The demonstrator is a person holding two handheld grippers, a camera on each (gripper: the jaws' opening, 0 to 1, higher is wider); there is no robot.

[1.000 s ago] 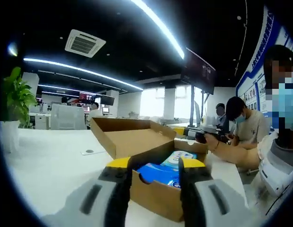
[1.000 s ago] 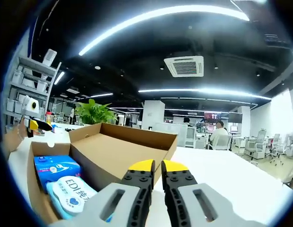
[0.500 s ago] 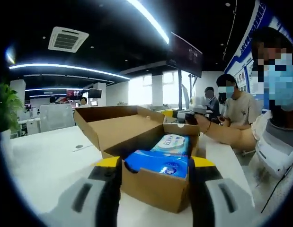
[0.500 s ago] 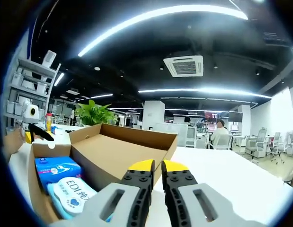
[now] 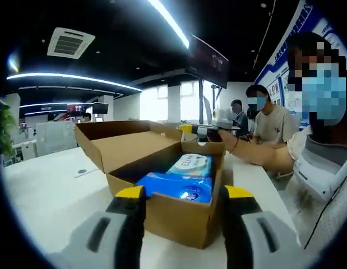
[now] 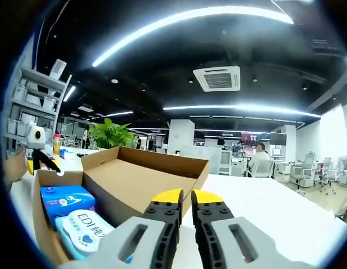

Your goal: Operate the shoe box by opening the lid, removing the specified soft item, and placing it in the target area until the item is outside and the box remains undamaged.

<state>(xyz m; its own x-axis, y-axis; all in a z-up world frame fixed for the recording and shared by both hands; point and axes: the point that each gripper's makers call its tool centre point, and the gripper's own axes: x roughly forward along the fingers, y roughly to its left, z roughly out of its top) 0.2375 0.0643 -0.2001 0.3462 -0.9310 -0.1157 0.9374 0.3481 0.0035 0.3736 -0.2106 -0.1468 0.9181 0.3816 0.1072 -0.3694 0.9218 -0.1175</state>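
1. Shoe box (image 5: 162, 174) sits lid-open on the white table (image 5: 44, 190); blue wipes pack (image 5: 176, 185) lies inside.
2. Left tool (image 5: 183, 193) is released, jaws straddling the box's near end.
3. Right tool (image 6: 185, 197) is clenched empty, box (image 6: 134, 179) at its 10 o'clock.

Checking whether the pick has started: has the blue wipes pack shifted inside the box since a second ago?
No. In the right gripper view the blue wipes pack sits in the same corner of the cardboard box.

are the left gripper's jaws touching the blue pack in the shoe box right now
Cannot tell. In the left gripper view the left gripper stands open, its yellow tips astride the shoe box near wall, the blue pack between them; depth hides any gap.
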